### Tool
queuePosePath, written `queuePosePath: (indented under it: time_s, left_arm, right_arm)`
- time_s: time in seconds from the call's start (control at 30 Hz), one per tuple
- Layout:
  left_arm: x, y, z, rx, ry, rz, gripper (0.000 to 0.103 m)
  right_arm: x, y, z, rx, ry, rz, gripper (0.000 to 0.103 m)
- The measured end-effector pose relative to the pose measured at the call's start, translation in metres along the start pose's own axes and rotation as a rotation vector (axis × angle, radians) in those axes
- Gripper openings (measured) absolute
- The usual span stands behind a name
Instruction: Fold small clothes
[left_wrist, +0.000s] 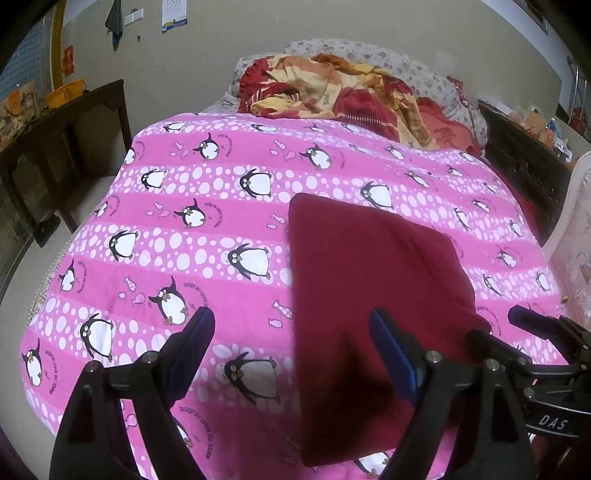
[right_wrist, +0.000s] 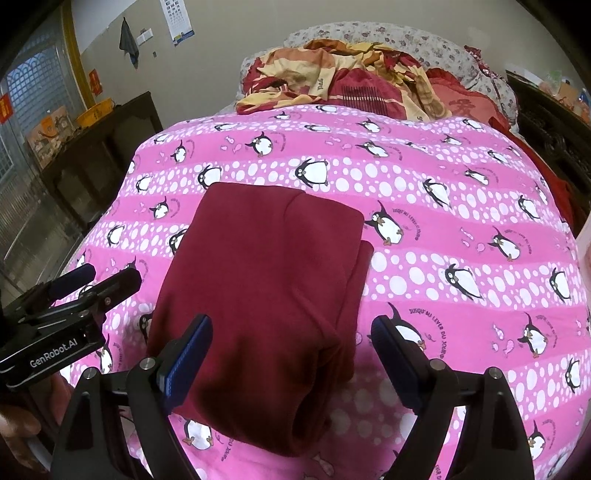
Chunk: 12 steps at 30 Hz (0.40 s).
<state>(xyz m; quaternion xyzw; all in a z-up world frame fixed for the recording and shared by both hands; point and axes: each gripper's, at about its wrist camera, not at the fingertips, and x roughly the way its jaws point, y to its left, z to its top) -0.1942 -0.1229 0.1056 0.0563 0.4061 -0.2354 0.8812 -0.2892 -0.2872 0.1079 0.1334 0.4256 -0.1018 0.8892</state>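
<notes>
A dark red garment (left_wrist: 369, 288) lies folded into a rectangle on the pink penguin quilt (left_wrist: 184, 229); it also shows in the right wrist view (right_wrist: 266, 295), with layered folds along its right side. My left gripper (left_wrist: 291, 325) is open and empty, hovering over the garment's near left edge. My right gripper (right_wrist: 291, 332) is open and empty, above the garment's near end. The right gripper also shows at the right edge of the left wrist view (left_wrist: 498, 328). The left gripper also shows at the left edge of the right wrist view (right_wrist: 107, 277).
A crumpled red and yellow blanket (left_wrist: 340, 88) and floral pillows (left_wrist: 424, 70) lie at the bed's head. A dark wooden cabinet (left_wrist: 66, 147) stands left of the bed, another (left_wrist: 524, 155) on the right. A pale padded panel (left_wrist: 576, 236) is at the far right.
</notes>
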Motion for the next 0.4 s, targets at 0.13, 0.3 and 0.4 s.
queuePosePath:
  time_s: [0.13,0.3,0.4]
  left_arm:
    - [0.002,-0.002,0.0,0.006,0.002,0.001,0.084]
    - [0.006,-0.004,0.002,0.015,-0.001,0.004,0.084]
    - [0.01,-0.003,0.003,0.012,0.007,0.0,0.085]
  right_arm:
    - [0.002,-0.001,-0.001,0.001,0.008,0.002,0.091]
    - [0.008,-0.004,-0.001,0.006,0.022,0.005,0.091]
    - [0.011,-0.008,-0.001,0.014,0.03,0.004,0.091]
